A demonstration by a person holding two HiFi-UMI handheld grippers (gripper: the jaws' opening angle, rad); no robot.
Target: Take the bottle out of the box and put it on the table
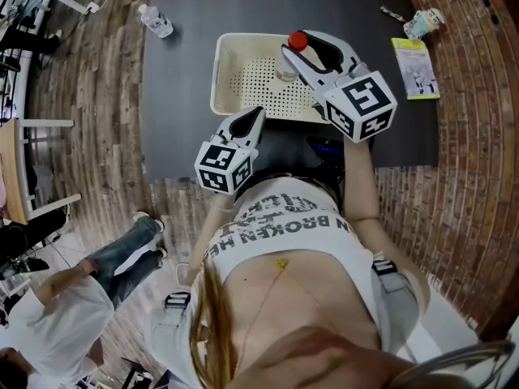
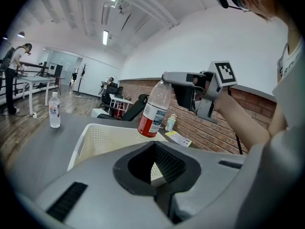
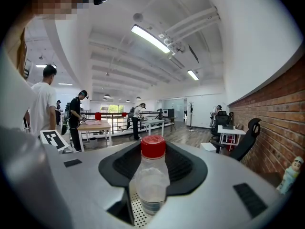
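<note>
A clear bottle (image 1: 286,73) with a red cap and a red label stands tilted over the white perforated box (image 1: 231,63) on the dark table (image 1: 178,96). My right gripper (image 1: 294,50) is shut on the bottle's neck just below the cap (image 3: 153,146). In the left gripper view the bottle (image 2: 153,111) hangs with its base at the box's far rim. Whether it still touches the box floor is not visible. My left gripper (image 1: 258,113) hovers at the box's near edge, jaws together with nothing between them.
A second clear bottle (image 1: 156,20) stands on the table's far left corner. A yellow leaflet (image 1: 416,67) and a small figurine (image 1: 424,23) lie at the far right. A person in jeans (image 1: 122,258) stands on the wood floor to my left.
</note>
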